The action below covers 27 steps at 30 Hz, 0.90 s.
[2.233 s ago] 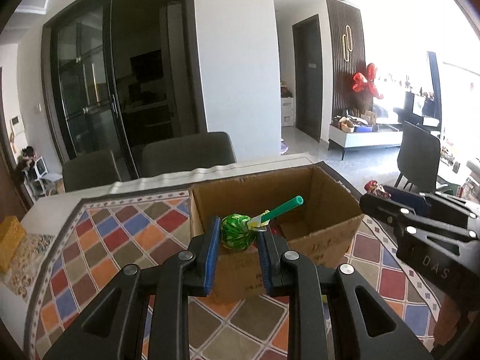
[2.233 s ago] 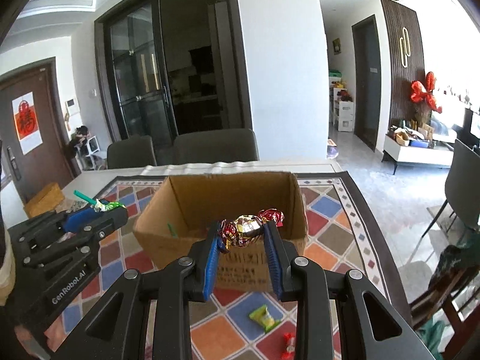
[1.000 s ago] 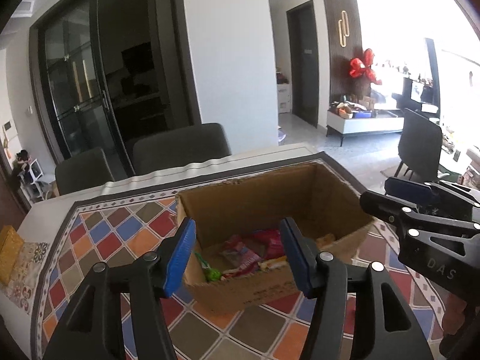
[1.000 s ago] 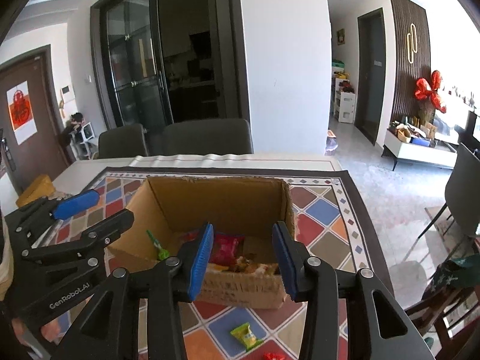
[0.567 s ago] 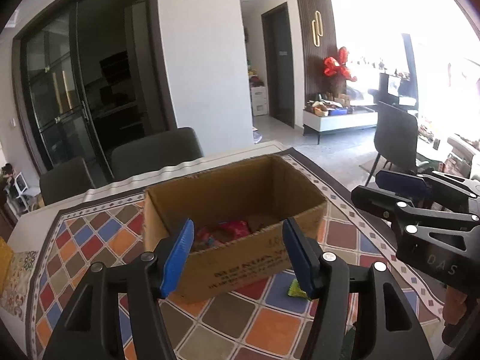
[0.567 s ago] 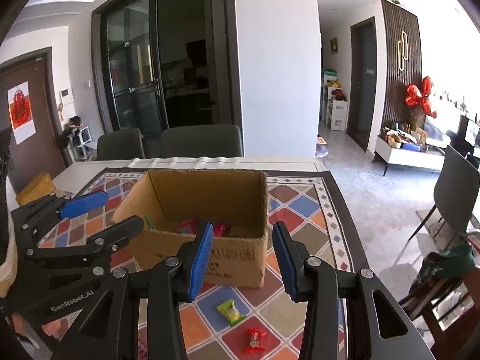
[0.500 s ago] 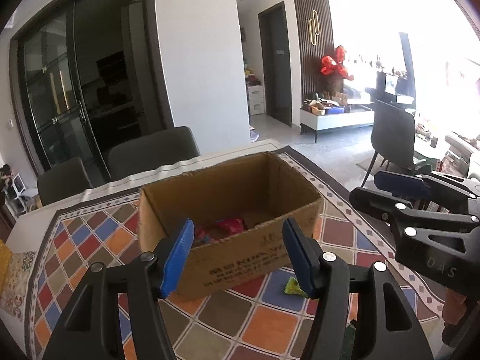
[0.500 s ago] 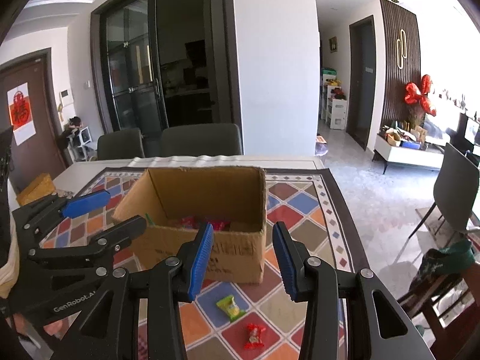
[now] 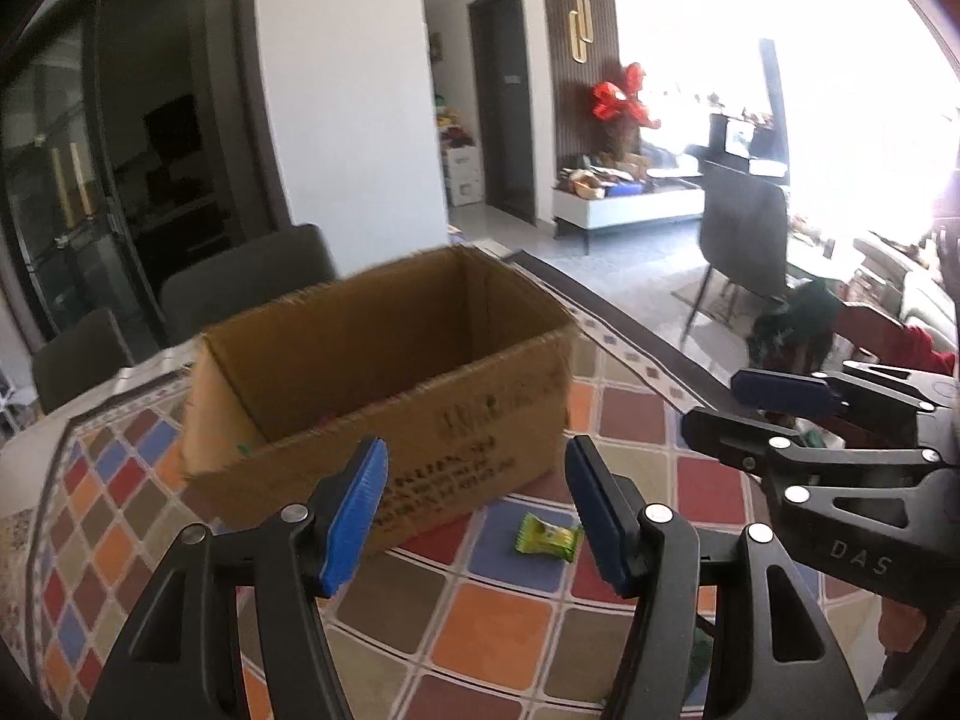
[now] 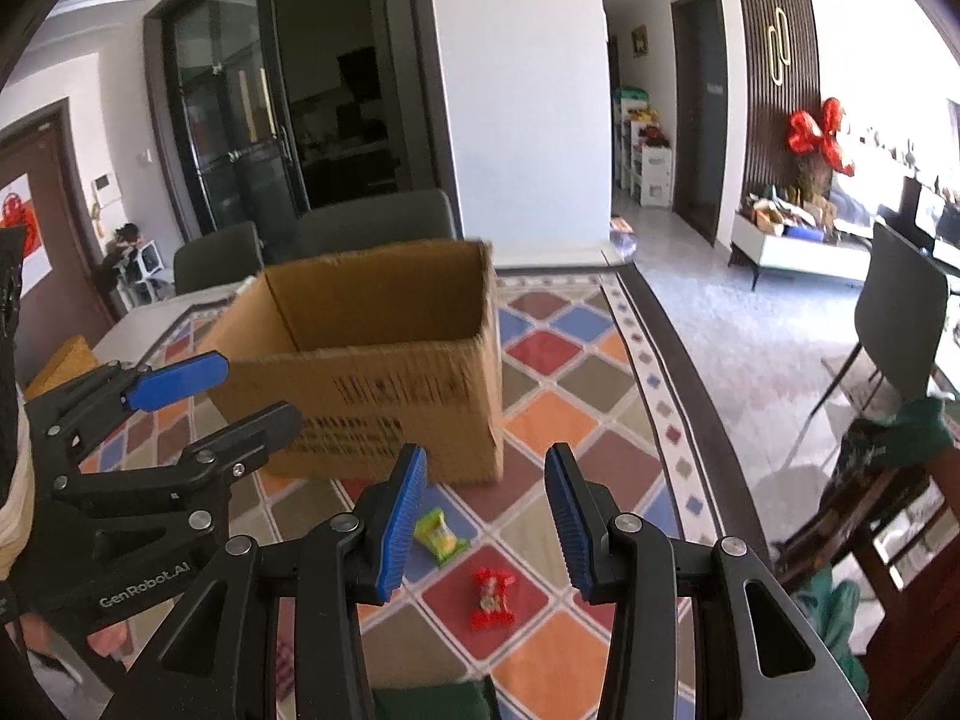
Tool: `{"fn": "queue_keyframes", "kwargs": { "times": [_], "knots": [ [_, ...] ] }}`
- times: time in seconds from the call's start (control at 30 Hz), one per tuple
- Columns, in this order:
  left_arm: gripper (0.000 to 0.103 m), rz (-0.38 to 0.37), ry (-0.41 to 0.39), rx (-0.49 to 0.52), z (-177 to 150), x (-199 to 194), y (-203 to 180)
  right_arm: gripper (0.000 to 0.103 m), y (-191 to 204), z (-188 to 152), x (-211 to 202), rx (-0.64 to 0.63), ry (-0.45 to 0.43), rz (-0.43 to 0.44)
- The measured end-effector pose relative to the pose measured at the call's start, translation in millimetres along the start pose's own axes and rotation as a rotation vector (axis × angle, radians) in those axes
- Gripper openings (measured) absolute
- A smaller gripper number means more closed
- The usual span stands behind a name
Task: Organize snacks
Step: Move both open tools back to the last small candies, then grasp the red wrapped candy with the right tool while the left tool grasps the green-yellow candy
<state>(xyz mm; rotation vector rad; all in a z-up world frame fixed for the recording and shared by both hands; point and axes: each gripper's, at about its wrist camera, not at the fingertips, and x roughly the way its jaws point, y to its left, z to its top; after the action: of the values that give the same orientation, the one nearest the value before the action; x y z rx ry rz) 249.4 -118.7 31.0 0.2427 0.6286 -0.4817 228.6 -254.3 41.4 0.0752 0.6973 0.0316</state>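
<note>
An open cardboard box stands on the patterned tablecloth; its inside is mostly hidden from here. A green-wrapped candy lies on the cloth in front of the box. A red-wrapped candy lies a little nearer. My left gripper is open and empty, low in front of the box. My right gripper is open and empty, above the two candies. Each gripper shows in the other's view, the right one and the left one.
The chequered tablecloth has a dark border at the right, near the table edge. Dark chairs stand behind the table. A yellow object lies at the far left. A dark green thing sits at the near edge.
Both grippers let go of their candies into the box, opened, then pulled back and lower. The box interior has dropped out of sight, and the loose candies on the cloth came into view.
</note>
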Motion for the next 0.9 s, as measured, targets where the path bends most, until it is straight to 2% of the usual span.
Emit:
{"fn": "queue_keyframes", "kwargs": {
  "times": [0.2,0.63,0.9],
  "knots": [
    [0.061,-0.056,0.047,0.014,-14.7,17.1,-5.3,0.042,-6.4,-13.4,12.1,0.013,0.06,-0.018],
    [0.061,-0.12,0.166,0.079,-44.4,61.0,-12.2,0.042,-7.6,-56.2,45.4,0.052,0.198,-0.024],
    [0.061,-0.154,0.202,0.121,-54.2,83.6,-16.9,0.042,-7.6,-73.4,61.6,0.071,0.254,-0.006]
  ]
}}
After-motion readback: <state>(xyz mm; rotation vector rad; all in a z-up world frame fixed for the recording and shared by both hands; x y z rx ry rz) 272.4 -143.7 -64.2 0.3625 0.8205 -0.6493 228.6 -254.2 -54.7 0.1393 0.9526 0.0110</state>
